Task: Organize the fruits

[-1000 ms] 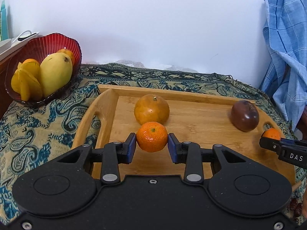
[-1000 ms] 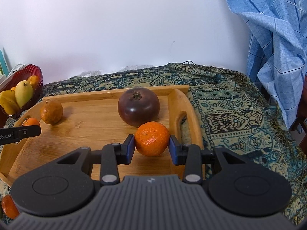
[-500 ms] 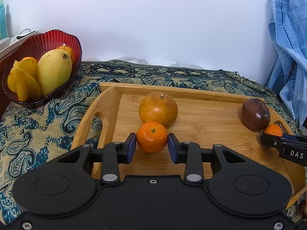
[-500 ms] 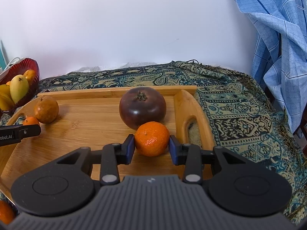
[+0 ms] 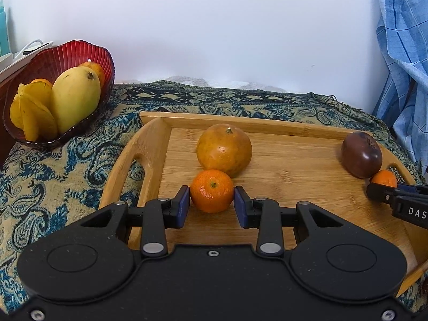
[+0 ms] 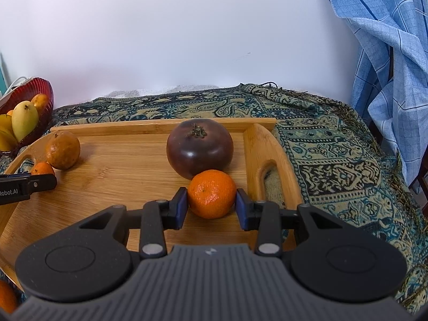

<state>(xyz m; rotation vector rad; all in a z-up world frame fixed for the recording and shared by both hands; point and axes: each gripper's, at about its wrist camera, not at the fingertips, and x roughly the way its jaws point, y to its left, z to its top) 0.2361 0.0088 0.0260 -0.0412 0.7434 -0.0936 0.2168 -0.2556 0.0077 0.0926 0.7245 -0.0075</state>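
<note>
Both tangerines now sit lower, against the larger fruits behind them. Left gripper (image 5: 211, 205) clamps its small tangerine (image 5: 211, 190) near the wooden tray's (image 5: 307, 179) left edge, touching the brownish orange (image 5: 224, 149). Right gripper (image 6: 211, 207) grips the other tangerine (image 6: 211, 194) near the right edge, against the dark purple fruit (image 6: 199, 148)

Smooth wooden tray (image 5: 307, 176), woven patterned cloth (image 5: 61, 176), ribbed glossy bowl (image 5: 67, 56)

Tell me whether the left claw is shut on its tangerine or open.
Shut on it. In the left wrist view the left claw has both blue pads pressed against the sides of the tangerine, over the tray.
</note>
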